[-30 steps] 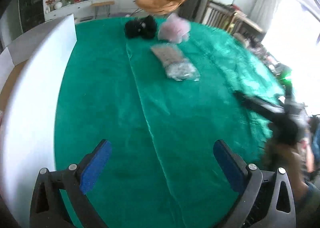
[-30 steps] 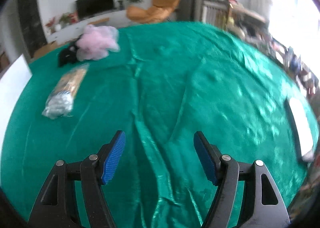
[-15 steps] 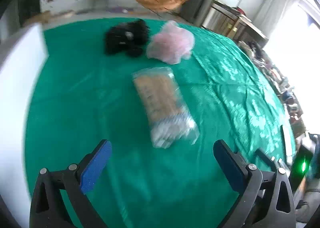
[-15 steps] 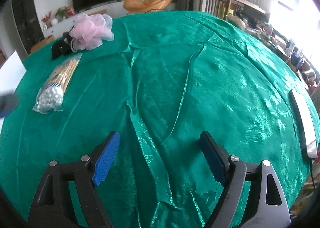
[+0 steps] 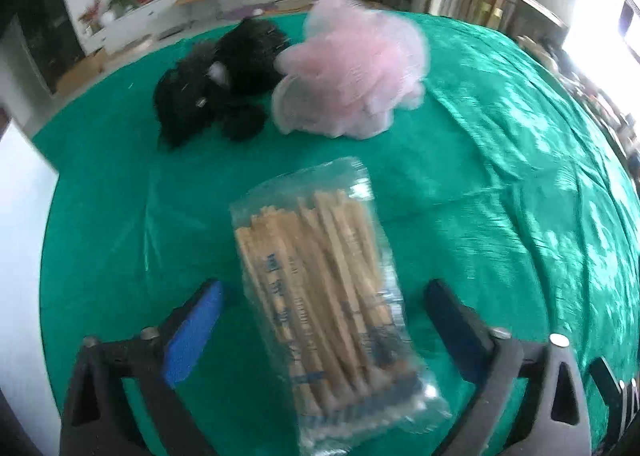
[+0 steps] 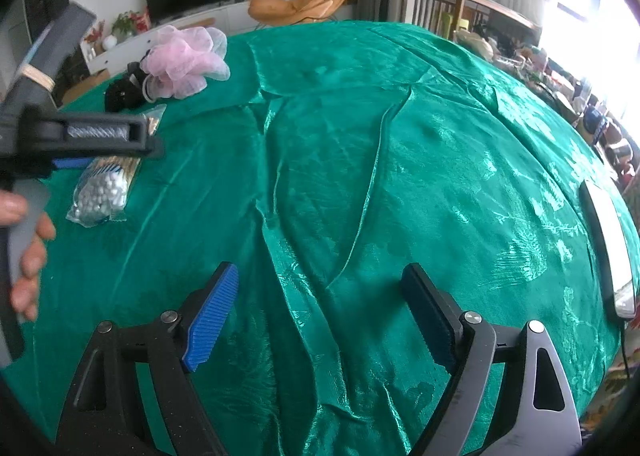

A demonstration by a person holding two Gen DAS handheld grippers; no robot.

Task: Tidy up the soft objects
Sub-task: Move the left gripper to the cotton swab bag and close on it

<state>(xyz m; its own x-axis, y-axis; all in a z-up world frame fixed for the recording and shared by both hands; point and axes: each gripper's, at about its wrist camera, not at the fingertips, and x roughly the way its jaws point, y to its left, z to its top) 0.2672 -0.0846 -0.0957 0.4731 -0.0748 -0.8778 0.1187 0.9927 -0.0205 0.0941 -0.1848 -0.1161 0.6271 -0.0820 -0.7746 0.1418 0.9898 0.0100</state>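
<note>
Left gripper [image 5: 324,320] straddles the clear bag of cotton swabs [image 5: 332,296]; jaws have just been narrowing, pads not yet touching the bag, which lies on the green cloth [image 5: 500,236]. Right gripper [image 6: 320,312] spread wide, empty, over bare cloth. Farther off: black plush toy [image 5: 216,95] beside pink mesh pouf [image 5: 352,67].

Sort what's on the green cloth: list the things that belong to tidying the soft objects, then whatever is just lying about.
Belongs to the job:
- bag of cotton swabs, between the open left tongs
- pink mesh puff
- black fluffy toy

Just lying about:
- white flat device at the cloth's right edge
- green cloth itself
</note>
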